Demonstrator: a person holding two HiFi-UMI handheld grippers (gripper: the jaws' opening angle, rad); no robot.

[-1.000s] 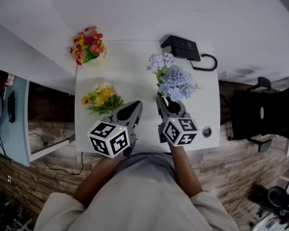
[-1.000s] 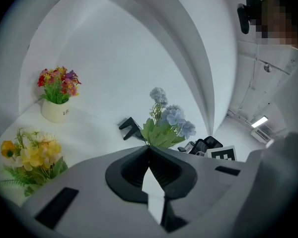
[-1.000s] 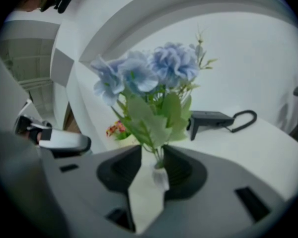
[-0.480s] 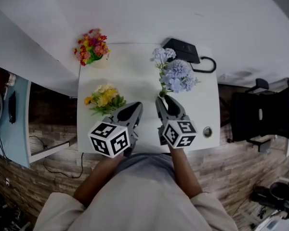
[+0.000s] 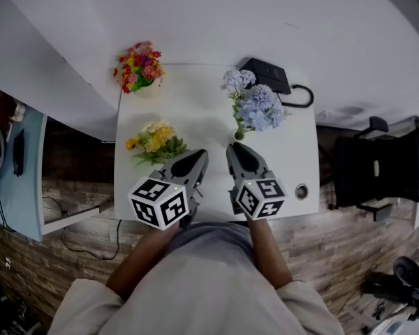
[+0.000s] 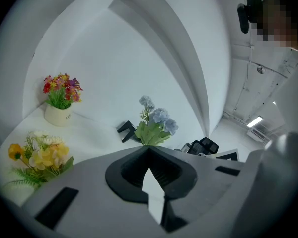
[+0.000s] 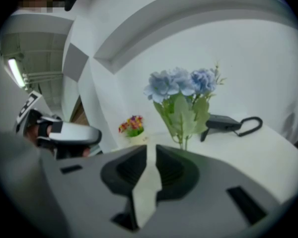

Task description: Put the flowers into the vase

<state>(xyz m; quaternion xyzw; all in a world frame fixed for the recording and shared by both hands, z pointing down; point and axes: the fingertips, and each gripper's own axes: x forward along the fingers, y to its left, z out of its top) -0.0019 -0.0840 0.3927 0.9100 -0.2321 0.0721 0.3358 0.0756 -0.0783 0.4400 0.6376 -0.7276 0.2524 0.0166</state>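
White walls meet in a corner behind a small white table [image 5: 195, 110]. Both tongs are held low over the near edge of it, side by side, pointing away from the person.

The left tongs [image 5: 195, 156] are pressed tight together, with nothing in them. The right tongs [image 5: 234, 149] have just been closing. A thin gap is left between the two sides, and nothing is in that gap.

Straight ahead of the right tongs, and very near, a bunch of blue flowers [image 5: 255, 109] stands up tall. Its thin stem goes down behind the tips, so I cannot see what it stands in. I think that is the vase.

The yellow flowers [image 5: 152, 139] lie flat on the table. They are just ahead of the left tongs and a little to their left. The yellow heads point away and to the left, and the green leafy end points back at the left tongs. The right tongs are farther off, with the left tongs in the way. So I think the left tongs should pick this bunch up, and they must open first.

A little white pot of red flowers [image 5: 140, 67] sits far ahead in the corner. A black box with a cord [image 5: 269, 74] sits far ahead of the right tongs.
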